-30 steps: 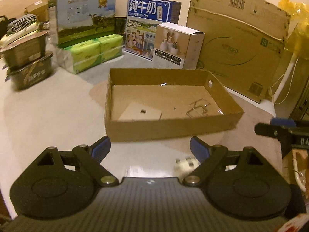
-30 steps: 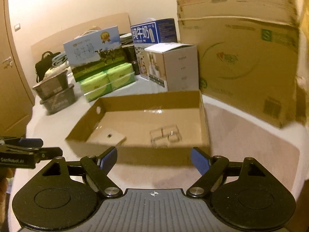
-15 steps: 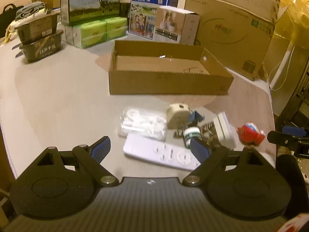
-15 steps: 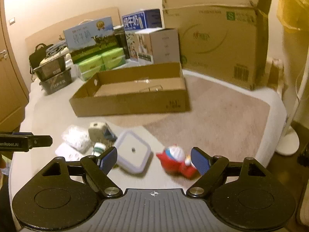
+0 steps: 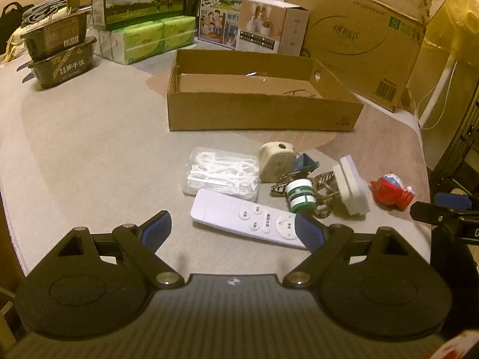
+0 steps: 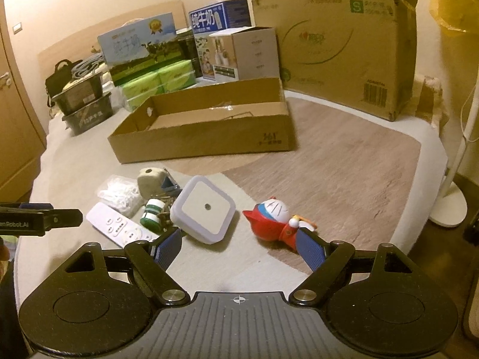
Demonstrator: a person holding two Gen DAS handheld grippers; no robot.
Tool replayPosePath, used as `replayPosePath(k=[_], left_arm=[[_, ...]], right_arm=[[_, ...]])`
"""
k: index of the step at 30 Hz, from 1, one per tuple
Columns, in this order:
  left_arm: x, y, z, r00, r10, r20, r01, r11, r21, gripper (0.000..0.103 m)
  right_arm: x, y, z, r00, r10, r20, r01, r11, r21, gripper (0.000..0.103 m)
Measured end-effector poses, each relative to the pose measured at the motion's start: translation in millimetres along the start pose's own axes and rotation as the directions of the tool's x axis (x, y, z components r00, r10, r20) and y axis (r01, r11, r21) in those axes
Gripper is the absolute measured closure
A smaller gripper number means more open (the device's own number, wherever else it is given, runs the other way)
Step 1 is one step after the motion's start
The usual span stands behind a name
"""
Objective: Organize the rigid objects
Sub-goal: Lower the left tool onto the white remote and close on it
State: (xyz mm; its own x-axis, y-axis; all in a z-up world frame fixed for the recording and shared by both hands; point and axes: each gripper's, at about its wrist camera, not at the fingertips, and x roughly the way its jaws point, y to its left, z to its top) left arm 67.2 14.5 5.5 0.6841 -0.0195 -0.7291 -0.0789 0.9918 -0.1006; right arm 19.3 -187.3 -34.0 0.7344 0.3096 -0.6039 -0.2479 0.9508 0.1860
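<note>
Both the left gripper (image 5: pixel 232 229) and right gripper (image 6: pixel 238 246) stood spread and empty; small items crowded beside the remote (image 5: pixel 250 218) risked being knocked aside during pickup.

Both wrist views overlook the cardboard tray (image 5: pixel 263 116) (image 6: pixel 203 137).

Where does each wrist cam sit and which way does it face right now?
Left wrist: on the left gripper, low over the table, facing the white remote and the shallow cardboard box; own open fingers show, and the right gripper's tip at the right edge.
Right wrist: on the right gripper, facing the red toy and square night light; own open fingers show.
Shared: remote, toy, night light, box.
</note>
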Motion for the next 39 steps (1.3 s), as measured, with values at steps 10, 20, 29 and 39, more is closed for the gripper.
replayPosePath(k=[10,20,29,39], left_arm=[[25,9,-3,0.997,-0.053,-0.055,0.057,0.995,0.079,0.016],[54,11,8,0.980,-0.169,-0.105,0.193,0.935,0.297,0.016],[80,7,17,0.951,-0.263,-0.166,0.310,0.837,0.451,0.016],[101,1,23,0.910,-0.271,-0.313,0.406,0.731,0.549,0.016]], right_arm=[[18,5,-4,0.999,0.016,-0.039,-0.016,1.000,-0.012,0.020],[34,6,-6,0.997,0.021,-0.070,-0.022,1.000,-0.020,0.020],[43,5,-7,0.996,0.002,-0.088,-0.004,1.000,-0.024,0.020],[48,8,-5,0.995,-0.005,-0.096,0.002,1.000,-0.030,0.020]])
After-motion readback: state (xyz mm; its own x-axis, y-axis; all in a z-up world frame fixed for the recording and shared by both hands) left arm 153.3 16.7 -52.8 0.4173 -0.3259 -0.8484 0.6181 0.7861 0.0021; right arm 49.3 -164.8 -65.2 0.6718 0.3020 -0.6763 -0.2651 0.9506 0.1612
